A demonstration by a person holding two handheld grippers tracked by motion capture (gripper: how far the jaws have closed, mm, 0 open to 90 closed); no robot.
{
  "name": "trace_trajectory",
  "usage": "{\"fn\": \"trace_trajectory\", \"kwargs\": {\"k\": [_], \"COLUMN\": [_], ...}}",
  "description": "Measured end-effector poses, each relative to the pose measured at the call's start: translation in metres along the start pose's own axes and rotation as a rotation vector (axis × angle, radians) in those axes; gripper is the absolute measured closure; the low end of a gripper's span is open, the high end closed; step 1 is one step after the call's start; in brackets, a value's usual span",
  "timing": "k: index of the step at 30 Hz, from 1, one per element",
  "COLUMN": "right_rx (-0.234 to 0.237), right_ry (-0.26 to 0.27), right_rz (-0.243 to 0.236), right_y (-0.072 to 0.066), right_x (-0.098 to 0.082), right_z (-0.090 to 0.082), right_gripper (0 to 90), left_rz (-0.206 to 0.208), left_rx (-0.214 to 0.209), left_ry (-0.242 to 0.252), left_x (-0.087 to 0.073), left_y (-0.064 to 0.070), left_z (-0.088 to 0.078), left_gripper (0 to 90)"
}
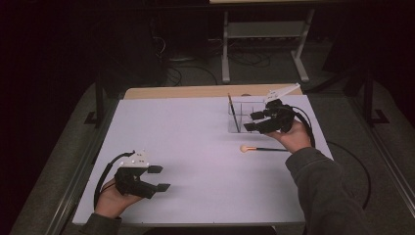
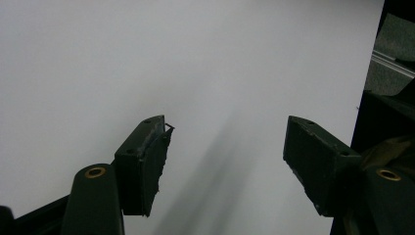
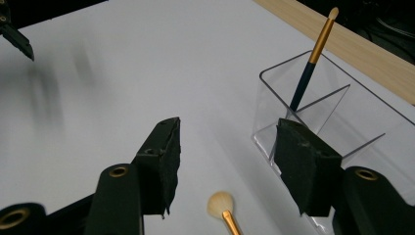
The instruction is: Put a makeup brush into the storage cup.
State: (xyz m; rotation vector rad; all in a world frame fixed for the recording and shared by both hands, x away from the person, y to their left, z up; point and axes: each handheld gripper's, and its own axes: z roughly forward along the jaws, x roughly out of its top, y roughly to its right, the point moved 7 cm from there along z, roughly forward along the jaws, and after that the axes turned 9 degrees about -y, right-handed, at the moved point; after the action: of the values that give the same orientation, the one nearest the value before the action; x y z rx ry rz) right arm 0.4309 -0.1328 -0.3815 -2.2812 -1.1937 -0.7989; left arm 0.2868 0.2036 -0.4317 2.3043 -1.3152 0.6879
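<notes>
Right gripper (image 1: 250,121) held agape, empty, beside clear organizer (image 3: 337,115); makeup brush (image 1: 262,149) laid flat on table (image 1: 195,127) nearby.

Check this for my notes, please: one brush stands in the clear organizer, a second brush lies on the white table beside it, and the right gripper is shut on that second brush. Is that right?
Not quite. The right gripper is open and holds nothing; the right gripper view shows the second brush lying on the white table between its parted jaws. The rest stands: one brush stands in the clear organizer.
</notes>
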Motion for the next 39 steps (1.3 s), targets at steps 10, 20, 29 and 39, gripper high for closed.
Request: {"fn": "trace_trajectory", "kwargs": {"k": [10, 20, 29, 39], "right_rx": [-0.011, -0.015, -0.009, -0.020], "right_ry": [-0.023, -0.072, -0.133, -0.196], "right_rz": [0.001, -0.002, 0.008, -0.010], "right_y": [-0.001, -0.001, -0.001, 0.004], "right_x": [-0.007, -0.015, -0.023, -0.038], "right_z": [-0.008, -0.010, -0.004, 0.001], "right_gripper": [39.2, 35.7, 33.2, 30.7], "left_rz": [-0.002, -0.006, -0.009, -0.007], "left_rx": [-0.001, 0.007, 0.013, 0.014], "left_ry": [0.001, 0.008, 0.008, 0.007], "left_x": [0.000, -0.002, -0.004, -0.003], "left_y": [0.000, 0.000, 0.000, 0.000], "left_z": [0.000, -0.003, -0.005, -0.004], "left_gripper": [31.6, 30.8, 30.7, 30.5]}}
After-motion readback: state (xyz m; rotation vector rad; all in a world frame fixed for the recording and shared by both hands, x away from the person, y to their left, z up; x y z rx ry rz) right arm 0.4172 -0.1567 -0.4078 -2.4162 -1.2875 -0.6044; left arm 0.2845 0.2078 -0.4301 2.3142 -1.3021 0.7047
